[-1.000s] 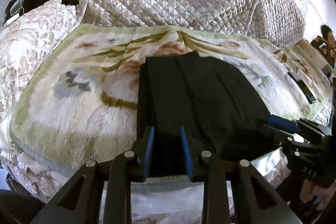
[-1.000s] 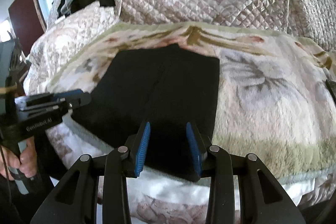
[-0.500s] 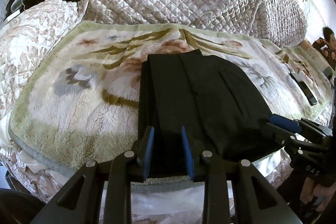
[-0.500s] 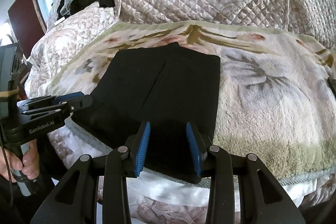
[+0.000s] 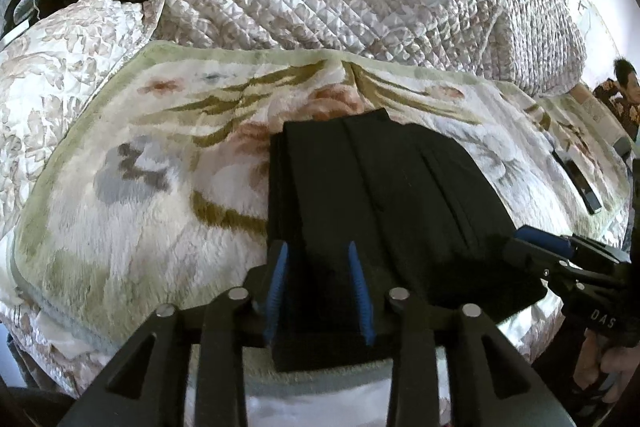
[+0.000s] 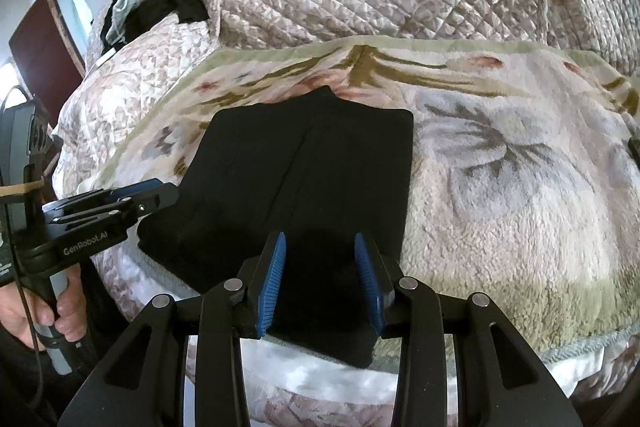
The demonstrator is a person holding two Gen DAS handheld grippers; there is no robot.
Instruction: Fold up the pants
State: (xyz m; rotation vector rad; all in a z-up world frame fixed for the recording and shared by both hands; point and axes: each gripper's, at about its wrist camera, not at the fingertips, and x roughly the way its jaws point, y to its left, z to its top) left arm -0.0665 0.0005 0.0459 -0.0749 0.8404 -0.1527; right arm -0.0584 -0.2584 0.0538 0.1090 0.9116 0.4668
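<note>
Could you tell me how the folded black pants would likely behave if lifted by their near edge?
The black pants lie in flat stacked layers on the fleece blanket, so they would probably droop and partly unfold. They look soft and light. The plush pile likely resists sliding.

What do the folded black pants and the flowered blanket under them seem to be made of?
The folded black pants look like a smooth, matte woven cloth, perhaps suiting: crisp flat edges, no sheen. The flowered blanket looks like plush fleece: a fuzzy, clumped pile with a soft-edged print. Fibre content cannot be told.
</note>
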